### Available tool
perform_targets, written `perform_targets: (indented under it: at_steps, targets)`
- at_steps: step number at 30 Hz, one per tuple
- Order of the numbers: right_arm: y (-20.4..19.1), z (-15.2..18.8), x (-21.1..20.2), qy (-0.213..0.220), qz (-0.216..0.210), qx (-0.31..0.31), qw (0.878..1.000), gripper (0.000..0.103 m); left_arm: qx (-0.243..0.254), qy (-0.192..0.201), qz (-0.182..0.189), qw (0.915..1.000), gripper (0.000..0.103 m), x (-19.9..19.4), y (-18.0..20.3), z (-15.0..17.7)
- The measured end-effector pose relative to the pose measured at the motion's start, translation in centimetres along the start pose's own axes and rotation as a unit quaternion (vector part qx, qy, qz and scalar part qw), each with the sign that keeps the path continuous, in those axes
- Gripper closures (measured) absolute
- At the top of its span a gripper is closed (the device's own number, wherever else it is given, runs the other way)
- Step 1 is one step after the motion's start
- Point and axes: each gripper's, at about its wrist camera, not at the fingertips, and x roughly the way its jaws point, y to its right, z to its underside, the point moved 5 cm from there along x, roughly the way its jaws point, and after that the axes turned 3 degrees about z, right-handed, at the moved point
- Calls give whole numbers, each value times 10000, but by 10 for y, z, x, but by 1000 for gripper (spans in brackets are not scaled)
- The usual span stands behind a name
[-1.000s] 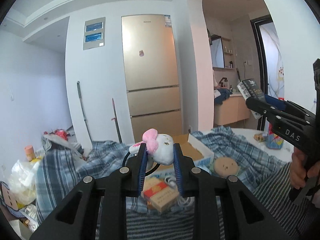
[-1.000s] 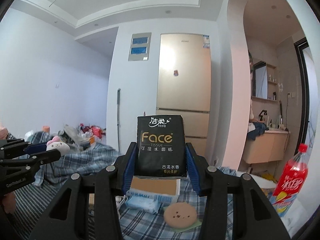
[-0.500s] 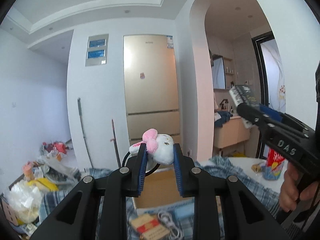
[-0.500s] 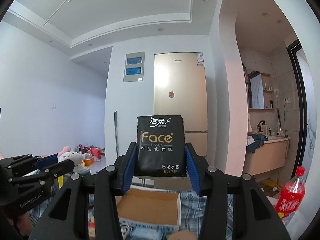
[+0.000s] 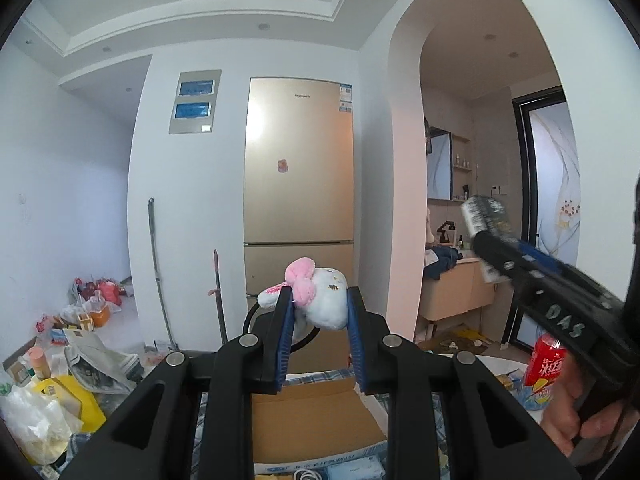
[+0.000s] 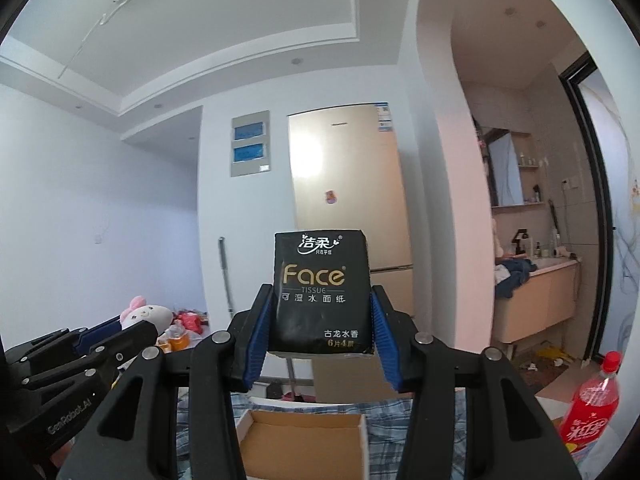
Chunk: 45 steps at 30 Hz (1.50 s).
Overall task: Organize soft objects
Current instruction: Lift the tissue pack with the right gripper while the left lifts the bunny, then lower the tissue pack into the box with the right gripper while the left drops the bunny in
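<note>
Plush sits pinched between the blue pads of the left claw, its pink bow toward the left pad and most of its white body bulging above the tips. Pack, a black tissue packet, stands upright in the right claw, squeezed at its lower sides, label facing the camera. Both claws are raised, tips pointed at the far wall, with the box open below and just ahead of each.

The step in hand looks like carrying both soft things to the box and dropping them in. To do it well, I would tip each claw down until its tips hang over the cardboard floor, lower until the load is inside the walls, then spread the jaws. The plush is held only by its lower part, so a jerk might roll it out; the pack's film may slip.

Edges: the box's near wall lies right under the left claw's tips, and its white rim shows under the right claw. In the left view the right claw hangs to the right and ahead, well apart. A bottle stands off to the right of the right claw, clear of a straight descent. Above the box the air is open; going one claw at a time would keep them from crowding.
</note>
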Motion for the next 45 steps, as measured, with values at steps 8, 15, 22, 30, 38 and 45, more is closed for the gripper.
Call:
perform_targets:
  at_steps: [8,15,22,30,38,45]
  targets:
    - [4,-18,15,-216,116,-140,9996,57,-161,-126,30,9998,76,28,-6,-4]
    - [1,27,33,-440,69,13,9990,57,-144,-526,-117,9984,76,54,-17,22]
    - [10,70,66,-1034,89,-49,9946,57,-176,-1040,-234,9941,76,89,-32,50]
    - [14,140,120,-2525,-221,11,9673,57,-83,-1627,-160,9865,76,133,-38,91]
    - [8,200,149,-3413,-288,-124,9394,57,-433,-2667,-259,9625,76,184,-65,161]
    - [-1,231,158,-3904,-369,-271,9195,57,-535,-3401,-230,9386,76,203,-77,197]
